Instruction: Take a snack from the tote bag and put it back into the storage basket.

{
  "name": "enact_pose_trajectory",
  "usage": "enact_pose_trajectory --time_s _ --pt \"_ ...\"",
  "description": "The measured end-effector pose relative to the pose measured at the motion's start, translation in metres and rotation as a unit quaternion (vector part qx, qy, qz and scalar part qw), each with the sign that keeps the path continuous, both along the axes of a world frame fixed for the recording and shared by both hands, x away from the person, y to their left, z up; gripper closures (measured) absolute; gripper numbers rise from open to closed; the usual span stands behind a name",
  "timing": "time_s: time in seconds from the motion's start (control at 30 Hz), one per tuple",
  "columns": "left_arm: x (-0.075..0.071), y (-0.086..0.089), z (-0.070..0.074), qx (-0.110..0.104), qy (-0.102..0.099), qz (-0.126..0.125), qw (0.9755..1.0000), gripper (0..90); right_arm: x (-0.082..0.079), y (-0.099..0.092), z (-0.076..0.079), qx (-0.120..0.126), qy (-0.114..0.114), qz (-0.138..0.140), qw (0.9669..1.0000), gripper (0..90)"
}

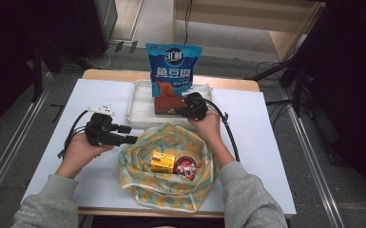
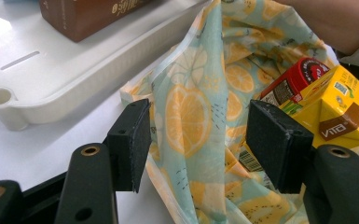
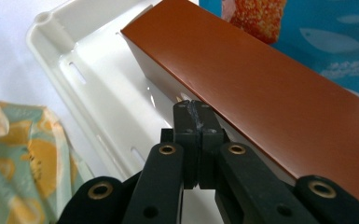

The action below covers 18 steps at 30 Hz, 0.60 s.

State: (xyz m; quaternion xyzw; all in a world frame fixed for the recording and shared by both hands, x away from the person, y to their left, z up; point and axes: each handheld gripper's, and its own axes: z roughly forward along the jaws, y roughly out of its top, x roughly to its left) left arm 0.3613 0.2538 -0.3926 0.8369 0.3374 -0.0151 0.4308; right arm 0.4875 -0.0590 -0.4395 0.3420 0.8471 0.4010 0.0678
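Observation:
A cloth bag (image 1: pixel 164 190) printed with lemons lies open at the table's near middle. Inside it are a yellow drink carton (image 1: pixel 163 162) and a red can (image 1: pixel 186 166). My left gripper (image 1: pixel 128 134) stands open at the bag's left rim; in the left gripper view the fabric (image 2: pixel 191 112) hangs between the jaws, untouched by the pads. My right gripper (image 1: pixel 179 112) is shut with nothing in it, its tips (image 3: pixel 194 109) against the near edge of a brown box (image 3: pixel 261 88). That box lies in a white tray (image 1: pixel 140 102).
A blue snack bag (image 1: pixel 173 66) stands upright at the tray's far side. The white tabletop (image 1: pixel 266 137) lies bare to the right of the bag. A person's forearms in grey sleeves come in from the near edge, with cables trailing from both grippers.

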Motion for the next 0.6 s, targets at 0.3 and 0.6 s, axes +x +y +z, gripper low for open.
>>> enact_pose_trajectory --time_s 0.3,0.6 --pt "0.0 0.002 0.0 0.001 -0.001 0.001 1.0 40.5 0.009 0.01 -0.002 0.002 0.012 -0.013 0.9998 90.0" --pt "-0.004 0.002 0.002 -0.006 -0.015 -0.003 0.9999 40.7 0.016 0.019 -0.005 0.003 0.015 -0.016 0.9998 90.0"
